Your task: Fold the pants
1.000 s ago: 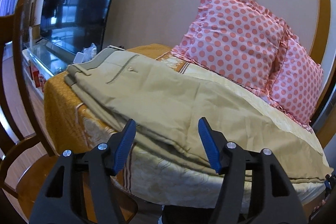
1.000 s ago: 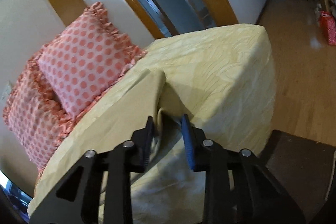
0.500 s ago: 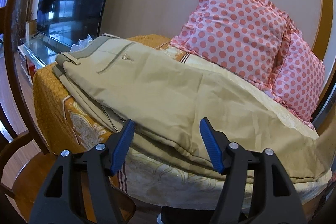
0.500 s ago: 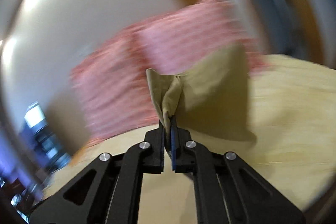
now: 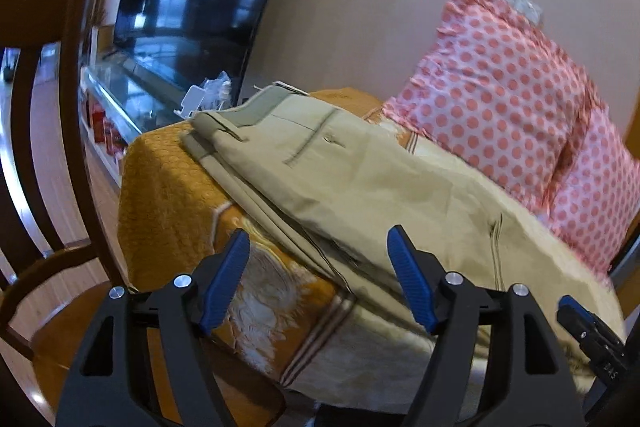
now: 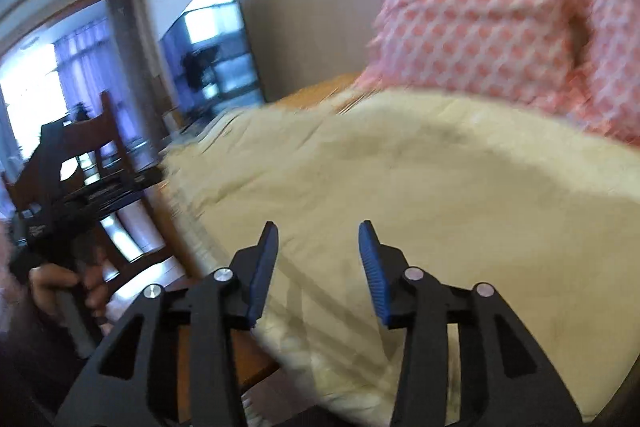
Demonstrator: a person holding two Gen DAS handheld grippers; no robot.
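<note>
Khaki pants (image 5: pixel 360 183) are lying folded lengthwise ahead of both tools; left tool (image 5: pixel 316 279) and right tool (image 6: pixel 318 263) are gaping empty, awaiting next crosswise fold.

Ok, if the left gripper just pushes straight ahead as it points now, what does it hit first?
Most likely the pants: their folded front edge lies between the open left gripper fingers, draped over the bed corner. Depth is unclear, so it may brush the bedspread just below first.

Only "DAS" reads, on the right gripper (image 5: pixel 592 339).
</note>
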